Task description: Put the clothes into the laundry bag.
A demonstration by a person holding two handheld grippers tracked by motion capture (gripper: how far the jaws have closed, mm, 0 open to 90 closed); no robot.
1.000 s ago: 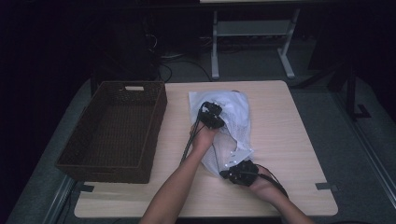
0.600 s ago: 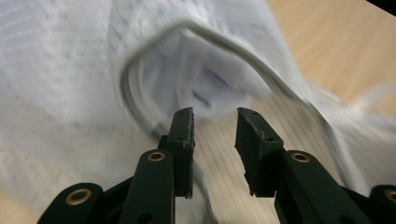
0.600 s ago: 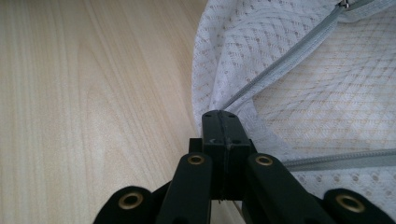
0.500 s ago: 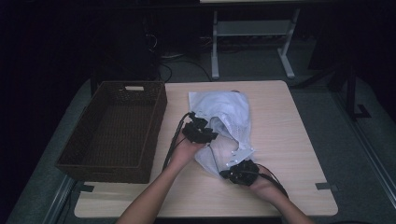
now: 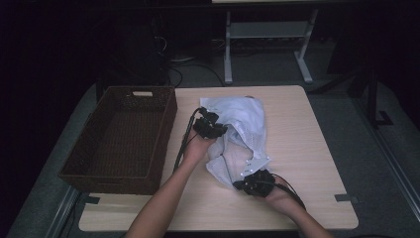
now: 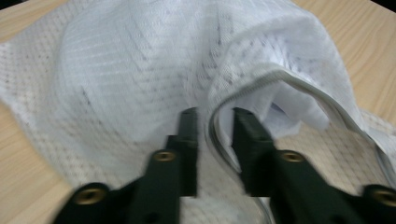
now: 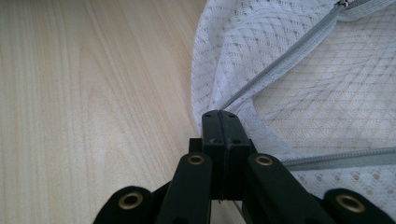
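left gripper [image 5: 212, 127] shifted left, fingers just narrowed around mesh bag [image 5: 237, 134] rim | right gripper [image 5: 247, 182] pinching bag edge

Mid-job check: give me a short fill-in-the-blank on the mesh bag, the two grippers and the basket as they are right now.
1. The right gripper is shut on the white mesh laundry bag's edge beside its grey ____.
2. The left gripper has the zippered rim of the bag's opening ____ its two jaws, which have just been closing.
3. The brown wicker basket stands on the ____ side of the wooden table in the high view.

Missing words: zipper; between; left
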